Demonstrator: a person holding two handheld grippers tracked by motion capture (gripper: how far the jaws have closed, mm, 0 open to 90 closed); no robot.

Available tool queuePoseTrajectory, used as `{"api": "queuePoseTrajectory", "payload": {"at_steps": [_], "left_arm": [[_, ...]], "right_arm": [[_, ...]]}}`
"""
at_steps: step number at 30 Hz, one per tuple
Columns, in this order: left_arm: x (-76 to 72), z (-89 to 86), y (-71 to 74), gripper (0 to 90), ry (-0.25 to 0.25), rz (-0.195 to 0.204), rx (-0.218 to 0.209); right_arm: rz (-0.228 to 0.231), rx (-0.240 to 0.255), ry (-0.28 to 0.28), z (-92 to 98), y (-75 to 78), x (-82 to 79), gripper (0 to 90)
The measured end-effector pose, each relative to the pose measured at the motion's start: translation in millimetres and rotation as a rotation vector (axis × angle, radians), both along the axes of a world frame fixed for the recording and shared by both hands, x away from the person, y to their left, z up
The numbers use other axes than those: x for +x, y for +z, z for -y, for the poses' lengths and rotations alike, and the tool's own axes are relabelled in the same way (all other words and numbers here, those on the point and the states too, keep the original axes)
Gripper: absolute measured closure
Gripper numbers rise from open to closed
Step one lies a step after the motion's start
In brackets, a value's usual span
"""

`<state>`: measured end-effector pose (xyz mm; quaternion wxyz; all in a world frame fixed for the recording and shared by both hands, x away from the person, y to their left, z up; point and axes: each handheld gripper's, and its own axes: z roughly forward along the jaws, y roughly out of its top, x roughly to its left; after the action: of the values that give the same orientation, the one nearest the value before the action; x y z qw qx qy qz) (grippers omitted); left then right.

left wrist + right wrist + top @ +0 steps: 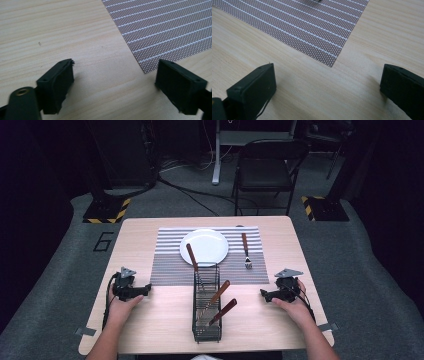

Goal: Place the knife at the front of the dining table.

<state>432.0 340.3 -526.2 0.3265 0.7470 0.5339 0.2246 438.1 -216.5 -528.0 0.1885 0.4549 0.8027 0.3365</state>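
A black wire cutlery basket (206, 320) stands at the table's front middle, with three wooden-handled utensils (220, 292) leaning in it. Behind it a white plate (204, 246) lies on a grey striped placemat (167, 265). A wooden-handled fork (245, 251) lies on the mat to the right of the plate. My left gripper (147, 290) rests on the table left of the basket, its jaws open (115, 75) over bare wood. My right gripper (262, 293) rests to the basket's right, also open (328, 80) with nothing between its jaws.
The light wooden table (150, 320) has bare wood on both sides of the basket. A corner of the placemat (162, 30) lies just ahead of the left jaws, and another corner (299, 22) ahead of the right. A black chair (265, 170) stands beyond the far edge.
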Motion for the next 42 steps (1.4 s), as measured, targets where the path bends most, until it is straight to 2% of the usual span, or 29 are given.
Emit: {"api": "queuePoseTrajectory", "payload": {"at_steps": [2, 5, 7, 8, 12, 14, 21, 24, 28, 34, 42], "left_arm": [[-0.2, 0.6, 2.4, 16.6, -0.014, -0.019, 0.007], [-1.0, 1.5, 5.5, 18.4, -0.022, -0.014, 0.008], [-3.6, 3.3, 13.6, 22.3, -0.023, 0.015, -0.03], [-4.5, 4.8, 18.1, 25.0, -0.03, 0.006, -0.045], [-6.9, 9.7, 29.0, 30.2, -0.052, 0.012, -0.052], [-8.9, 17.1, 41.2, 31.0, -0.07, 0.021, -0.052], [-11.5, 29.0, 55.8, 35.4, -0.098, 0.028, -0.074], [-13.1, 36.9, 66.0, 37.5, -0.127, 0.027, -0.083], [-15.1, 46.1, 76.1, 39.9, -0.159, 0.045, -0.11], [-16.0, 58.3, 90.8, 44.5, -0.199, 0.044, -0.142], [-15.4, 74.2, 103.1, 48.8, -0.265, 0.054, -0.165]], "right_arm": [[0.0, 0.0, 0.0, 0.0, 0.0, 0.0, 0.0], [0.0, 0.0, 0.0, 0.0, 0.0, 0.0, 0.0], [0.0, 0.0, 0.0, 0.0, 0.0, 0.0, 0.0], [0.0, 0.0, 0.0, 0.0, 0.0, 0.0, 0.0], [0.0, 0.0, 0.0, 0.0, 0.0, 0.0, 0.0], [0.0, 0.0, 0.0, 0.0, 0.0, 0.0, 0.0], [0.0, 0.0, -0.001, 0.0, 0.0, 0.0, 0.0], [0.0, 0.0, 0.0, 0.0, 0.0, 0.0, 0.0], [0.0, 0.0, 0.0, 0.0, 0.0, 0.0, 0.0], [0.0, 0.0, 0.0, 0.0, 0.0, 0.0, 0.0], [0.0, 0.0, 0.0, 0.0, 0.0, 0.0, 0.0]]}}
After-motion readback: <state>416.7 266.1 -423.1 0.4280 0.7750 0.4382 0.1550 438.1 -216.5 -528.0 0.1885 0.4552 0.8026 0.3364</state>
